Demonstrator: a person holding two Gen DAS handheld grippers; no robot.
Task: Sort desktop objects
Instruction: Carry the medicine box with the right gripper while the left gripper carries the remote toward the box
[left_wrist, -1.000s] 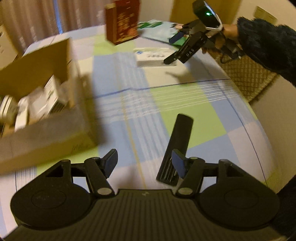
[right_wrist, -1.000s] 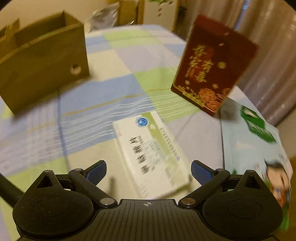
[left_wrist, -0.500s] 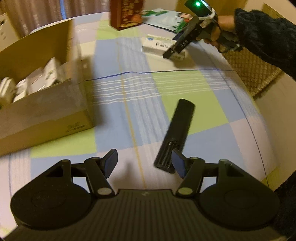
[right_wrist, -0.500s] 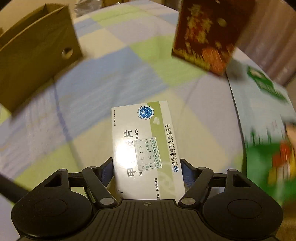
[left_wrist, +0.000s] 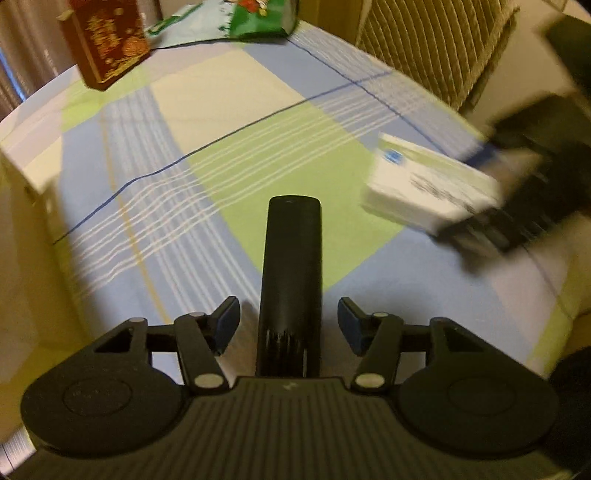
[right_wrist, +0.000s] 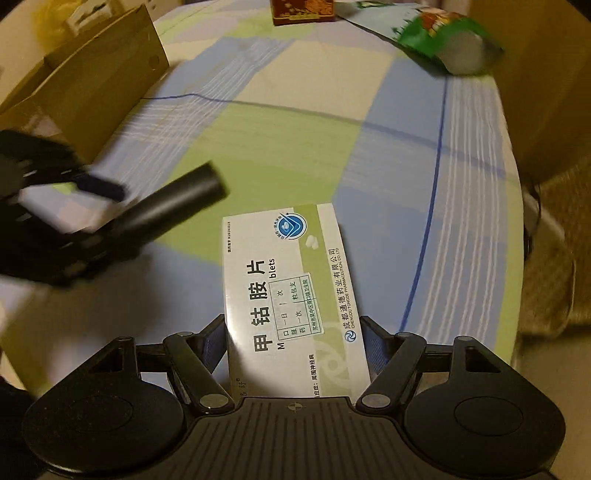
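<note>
The right gripper (right_wrist: 293, 343) has its jaws closed on the sides of the medicine box (right_wrist: 291, 291), and the box is in the air above the near part of the tabletop (right_wrist: 280, 147). In the left wrist view the same box (left_wrist: 432, 188) appears blurred near the right edge, with the right gripper behind it.

The left gripper (left_wrist: 288, 325) has its jaws wide open, one on each side of the black tube (left_wrist: 291, 266). The tube lies between them, but neither jaw touches it. From this view I cannot tell if the tube lies flat on the tabletop or is a little lifted.

The cardboard box (right_wrist: 85, 92) stands at the far left edge of the tabletop, and I think it is the place where the things must go. The red box (left_wrist: 107, 40) and the green bag (left_wrist: 262, 18) wait at the far edge.

Some things could go wrong. The two grippers are near each other, so the medicine box can hit the tube or the left gripper if it goes across toward the cardboard box. The medicine box is held only at its near end, so it may tilt or slip out. The tube is round and smooth, so it may roll away or turn if the jaws close off its middle.
</note>
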